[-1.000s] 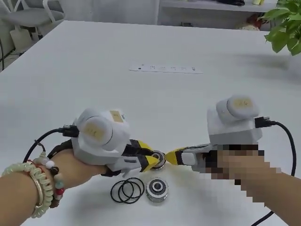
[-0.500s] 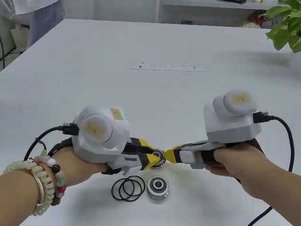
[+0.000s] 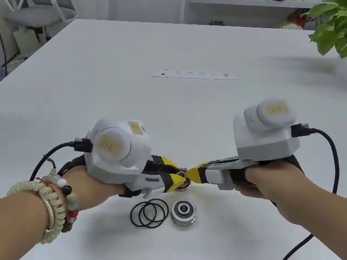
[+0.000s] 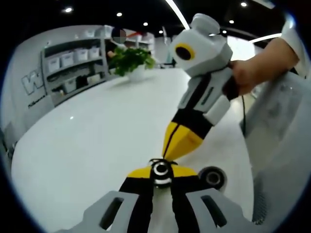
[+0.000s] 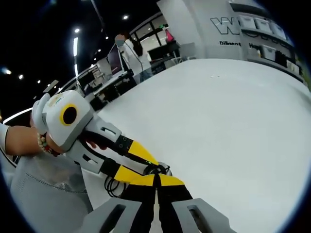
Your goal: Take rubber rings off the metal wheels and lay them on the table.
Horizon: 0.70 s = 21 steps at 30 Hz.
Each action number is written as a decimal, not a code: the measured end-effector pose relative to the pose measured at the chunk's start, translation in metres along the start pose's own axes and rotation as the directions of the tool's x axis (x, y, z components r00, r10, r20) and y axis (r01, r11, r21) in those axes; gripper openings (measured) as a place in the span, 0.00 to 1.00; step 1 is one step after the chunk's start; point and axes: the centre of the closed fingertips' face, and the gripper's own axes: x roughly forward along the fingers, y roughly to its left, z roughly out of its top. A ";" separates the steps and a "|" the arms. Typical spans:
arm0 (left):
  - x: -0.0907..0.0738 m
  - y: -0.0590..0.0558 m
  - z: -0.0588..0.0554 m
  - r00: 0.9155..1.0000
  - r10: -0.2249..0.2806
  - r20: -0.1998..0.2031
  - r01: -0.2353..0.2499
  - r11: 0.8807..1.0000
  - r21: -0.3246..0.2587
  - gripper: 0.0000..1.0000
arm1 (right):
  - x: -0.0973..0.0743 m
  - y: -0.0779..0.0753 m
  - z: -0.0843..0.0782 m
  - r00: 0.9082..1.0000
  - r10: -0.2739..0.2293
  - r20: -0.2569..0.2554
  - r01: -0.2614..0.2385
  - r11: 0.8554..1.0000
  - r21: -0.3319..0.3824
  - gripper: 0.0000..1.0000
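Note:
My left gripper (image 3: 178, 182) is shut on a small metal wheel (image 4: 161, 173), held just above the table between its yellow tips. My right gripper (image 3: 191, 174) meets it tip to tip from the right, jaws shut on a thin black rubber ring (image 5: 163, 168) at the wheel's rim. In the left gripper view the right gripper (image 4: 166, 154) comes down onto the top of the wheel. Three black rubber rings (image 3: 149, 213) lie overlapping on the table in front of the grippers. A second metal wheel (image 3: 183, 212) lies flat beside them, to their right.
The white table (image 3: 179, 114) has a strip of sockets (image 3: 195, 75) set in its far middle. A green plant (image 3: 331, 30) stands at the far right. Cables trail from both grippers toward me. A person stands far off, behind the table (image 5: 127, 48).
The camera has shifted slightly. Both grippers stay tip to tip at the held wheel; the rings and the second wheel lie where they were.

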 end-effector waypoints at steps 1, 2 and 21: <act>0.000 0.000 0.000 1.000 0.000 0.000 0.000 1.000 0.000 0.14 | 0.000 0.001 0.000 1.000 0.001 0.002 -0.001 1.000 0.000 0.00; 0.000 0.000 0.000 1.000 0.000 0.000 0.000 1.000 0.000 0.14 | -0.001 0.001 0.001 1.000 0.002 0.004 -0.002 1.000 -0.002 0.00; 0.000 0.001 0.001 1.000 0.014 -0.002 -0.014 0.999 -0.040 0.14 | -0.002 0.001 0.011 0.998 0.029 0.052 -0.030 1.000 0.008 0.00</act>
